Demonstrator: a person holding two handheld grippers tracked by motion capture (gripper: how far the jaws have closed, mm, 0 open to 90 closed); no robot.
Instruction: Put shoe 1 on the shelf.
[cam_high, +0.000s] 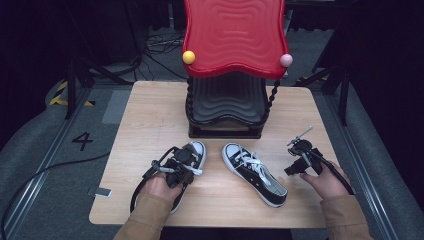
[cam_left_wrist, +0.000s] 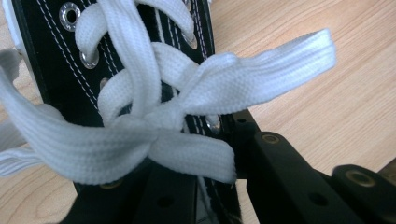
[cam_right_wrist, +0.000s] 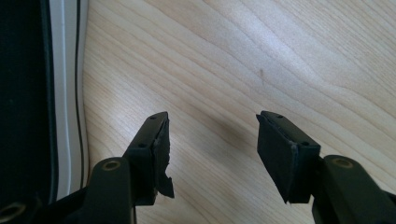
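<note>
1. The left gripper (cam_high: 181, 167), lower left of the high view, has its fingers pinched shut on the white lace (cam_left_wrist: 154, 126) of the left shoe (cam_high: 192, 152), probably to work the bow.
2. The right gripper (cam_high: 300, 159) waits at lower right, fingers (cam_right_wrist: 156, 140) spread and empty over the counter (cam_high: 150, 115), beside the other shoe (cam_high: 255, 172).

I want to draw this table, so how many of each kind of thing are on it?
Sneakers: 2, the left sneaker and the right sneaker
Shoe racks: 1, the rack with its red top
Handheld grippers: 2, the left gripper and the right gripper
Total: 5
</note>
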